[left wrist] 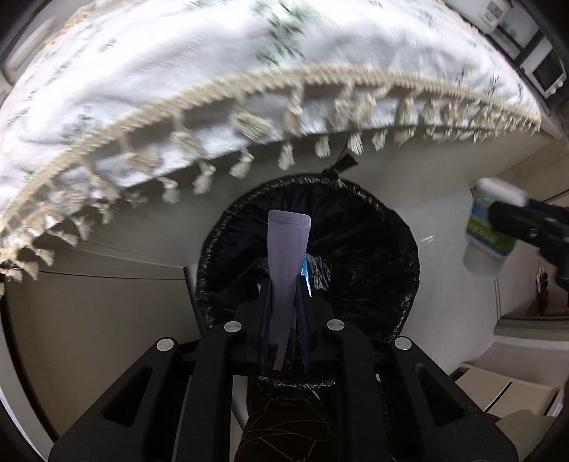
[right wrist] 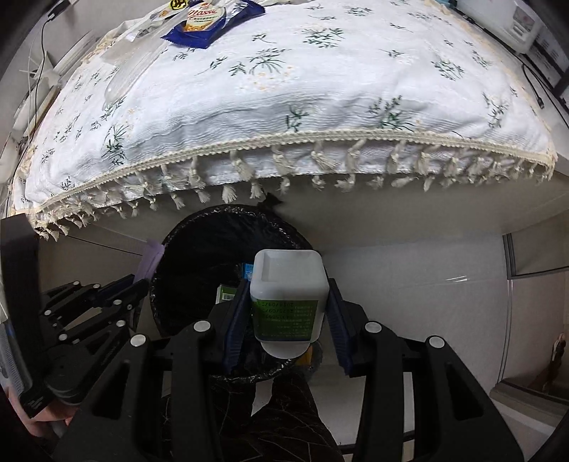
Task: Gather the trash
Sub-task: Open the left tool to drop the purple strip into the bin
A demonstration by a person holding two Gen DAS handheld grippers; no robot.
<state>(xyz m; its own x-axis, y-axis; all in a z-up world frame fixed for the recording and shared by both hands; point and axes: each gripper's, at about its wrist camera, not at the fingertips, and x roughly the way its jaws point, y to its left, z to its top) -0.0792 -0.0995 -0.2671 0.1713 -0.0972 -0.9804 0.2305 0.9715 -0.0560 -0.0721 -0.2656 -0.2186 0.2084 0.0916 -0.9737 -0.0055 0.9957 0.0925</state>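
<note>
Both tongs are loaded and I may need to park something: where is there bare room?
Free: the middle and right of the floral tablecloth, short of its tassel fringe, and the pale floor right of the bin. Crowded: the cloth's far left corner, with snack wrappers.

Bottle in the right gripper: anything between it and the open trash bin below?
Nothing visible. The bottle, held in the right gripper, hangs over the bin mouth, clear of the tablecloth fringe. The left gripper with its pale wrapper is off to the side.
</note>
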